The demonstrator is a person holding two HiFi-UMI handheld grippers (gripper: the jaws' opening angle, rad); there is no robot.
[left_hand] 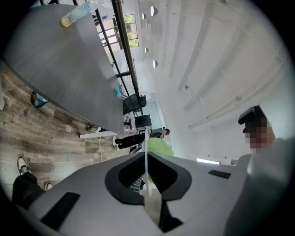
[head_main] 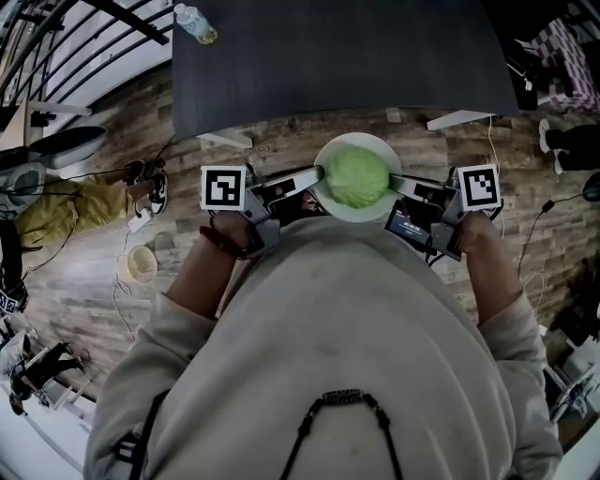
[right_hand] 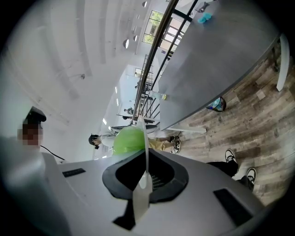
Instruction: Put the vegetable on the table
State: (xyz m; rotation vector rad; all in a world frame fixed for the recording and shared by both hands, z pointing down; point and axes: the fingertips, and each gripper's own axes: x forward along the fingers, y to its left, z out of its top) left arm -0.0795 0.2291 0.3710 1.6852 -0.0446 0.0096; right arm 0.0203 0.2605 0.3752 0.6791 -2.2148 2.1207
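Two closed jaws, left gripper (head_main: 319, 174) and right gripper (head_main: 395, 180), pinch the level plate (head_main: 349, 215); cabbage (head_main: 356, 176) seemingly round.

The dark surface (head_main: 337, 66) runs off the head view's top edge — the cabbage (left_hand: 159, 146) shows only its top over the left gripper (left_hand: 146, 175), likewise over the right gripper (right_hand: 144, 177).

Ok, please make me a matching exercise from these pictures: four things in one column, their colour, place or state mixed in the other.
1 cabbage
2 plate
3 bottle
4 table

a dark grey top
b at the table's far corner
c green, on the plate
d rim clamped by left gripper and right gripper

Pairs: 1-c, 2-d, 3-b, 4-a
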